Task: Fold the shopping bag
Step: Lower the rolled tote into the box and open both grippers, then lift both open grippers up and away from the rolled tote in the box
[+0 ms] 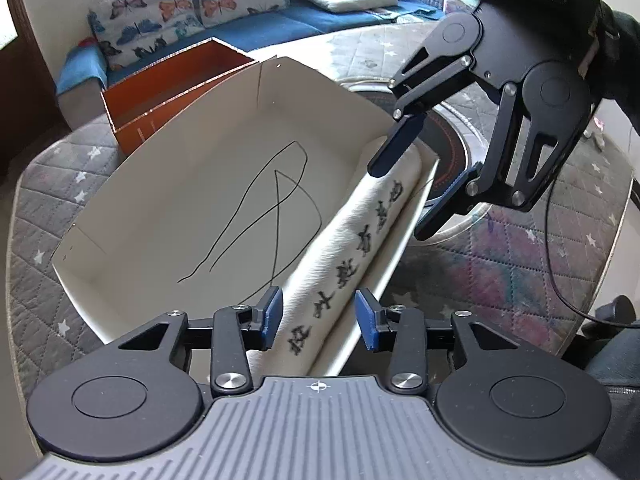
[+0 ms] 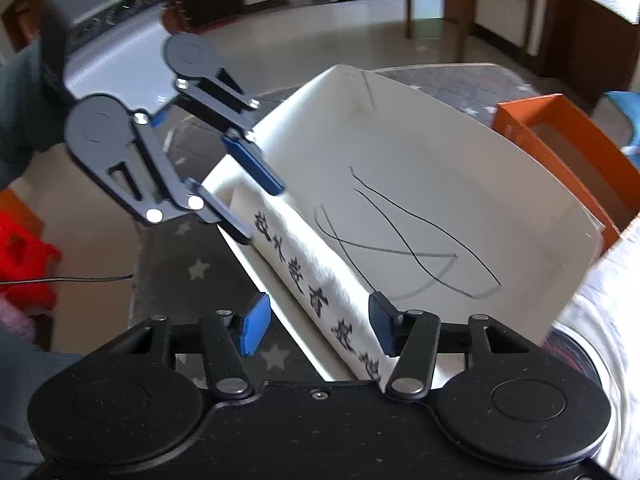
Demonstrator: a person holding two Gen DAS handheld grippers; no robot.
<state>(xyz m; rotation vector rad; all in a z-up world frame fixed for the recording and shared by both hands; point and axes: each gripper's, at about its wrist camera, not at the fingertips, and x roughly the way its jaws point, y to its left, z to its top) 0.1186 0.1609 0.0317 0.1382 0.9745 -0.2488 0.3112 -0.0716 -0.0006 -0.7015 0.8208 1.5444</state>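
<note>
The rolled white fabric shopping bag (image 1: pixel 352 256), printed with black characters, lies inside a smooth white cardboard tray (image 1: pixel 168 200) on the quilted bench (image 1: pixel 500 264). Left claw (image 1: pixel 318 318) and right claw (image 2: pixel 316 328) both straddle it, spread open.

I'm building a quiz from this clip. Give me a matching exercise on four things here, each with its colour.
Things:
1. shopping bag
2. open box
3. finger pads of the left tongs
4. quilted cover

Colours:
a. blue
b. grey with white stars
c. orange
d. white with black scribbles

Pairs: 1-d, 2-c, 3-a, 4-b
</note>
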